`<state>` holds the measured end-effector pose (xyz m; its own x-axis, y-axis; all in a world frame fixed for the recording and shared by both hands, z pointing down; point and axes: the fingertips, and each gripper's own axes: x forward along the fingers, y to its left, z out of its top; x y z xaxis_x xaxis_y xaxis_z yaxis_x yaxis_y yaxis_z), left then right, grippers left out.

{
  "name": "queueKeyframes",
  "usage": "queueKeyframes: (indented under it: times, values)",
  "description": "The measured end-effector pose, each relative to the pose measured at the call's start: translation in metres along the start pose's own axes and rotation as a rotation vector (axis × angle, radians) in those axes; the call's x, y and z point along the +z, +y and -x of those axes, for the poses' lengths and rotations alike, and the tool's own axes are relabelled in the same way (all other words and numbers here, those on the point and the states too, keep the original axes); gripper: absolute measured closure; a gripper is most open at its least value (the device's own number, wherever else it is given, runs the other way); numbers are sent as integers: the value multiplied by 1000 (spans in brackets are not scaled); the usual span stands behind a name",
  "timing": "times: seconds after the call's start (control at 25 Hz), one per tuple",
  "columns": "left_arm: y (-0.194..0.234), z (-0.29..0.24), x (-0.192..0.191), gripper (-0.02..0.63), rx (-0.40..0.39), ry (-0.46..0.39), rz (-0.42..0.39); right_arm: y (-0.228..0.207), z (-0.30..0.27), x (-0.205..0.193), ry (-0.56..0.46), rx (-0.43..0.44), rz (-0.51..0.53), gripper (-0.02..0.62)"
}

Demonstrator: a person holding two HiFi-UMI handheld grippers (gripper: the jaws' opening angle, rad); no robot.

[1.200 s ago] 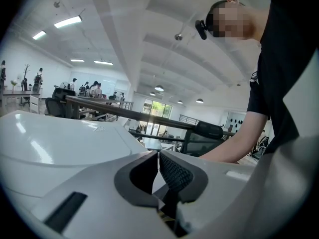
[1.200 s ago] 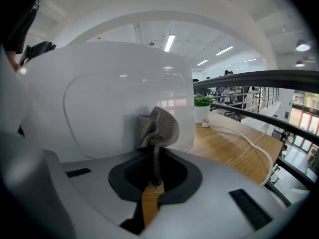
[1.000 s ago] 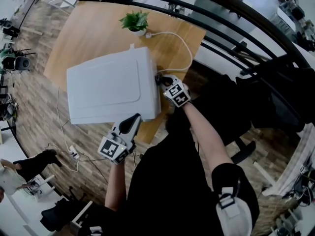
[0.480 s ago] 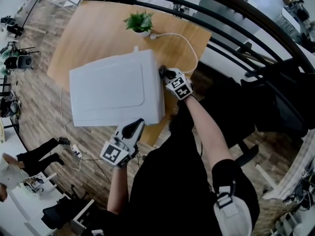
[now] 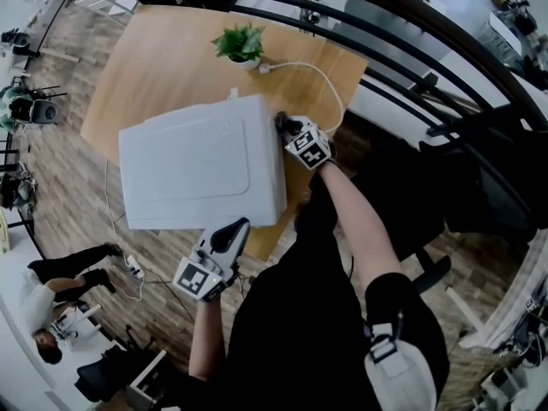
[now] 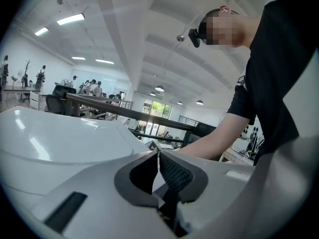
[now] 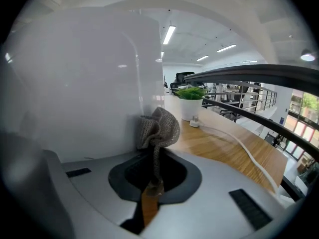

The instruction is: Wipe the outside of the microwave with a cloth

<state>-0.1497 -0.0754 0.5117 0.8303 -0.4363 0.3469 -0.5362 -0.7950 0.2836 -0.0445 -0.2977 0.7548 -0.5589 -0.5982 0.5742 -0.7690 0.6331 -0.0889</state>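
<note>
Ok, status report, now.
Right gripper shut on cloth, cloth against microwave side. Left gripper shut, empty, at its near edge. Cable, plant beyond.

Open-plan office: ceiling strip lights [image 6: 70, 19], office chair [image 6: 57, 96], black railing [image 7: 259, 72], wood floor [image 5: 60, 187].

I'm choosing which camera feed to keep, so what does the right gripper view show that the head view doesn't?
Only the right gripper view: the grey cloth clamped in the right gripper, bunched against the microwave side wall. Only the head view: the microwave's whole top, the left gripper at its near edge, the floor. Both: the potted plant, white cable and wooden table.
</note>
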Motion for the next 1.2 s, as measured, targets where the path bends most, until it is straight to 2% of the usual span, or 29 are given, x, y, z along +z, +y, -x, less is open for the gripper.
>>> queueKeyframes:
  times: [0.52, 0.68, 0.88, 1.2]
  values:
    - [-1, 2, 0, 595, -21, 5, -10, -18, -22, -5, 27, -47, 42, 584]
    - [0, 2, 1, 595, -22, -6, 2, -13, -21, -9, 46, -60, 134, 584]
    - [2, 2, -1, 595, -18, -6, 13, -6, -18, -17, 34, -60, 118, 584]
    - [1, 3, 1, 597, -13, -30, 15, 11, -6, -23, 41, -47, 188, 584]
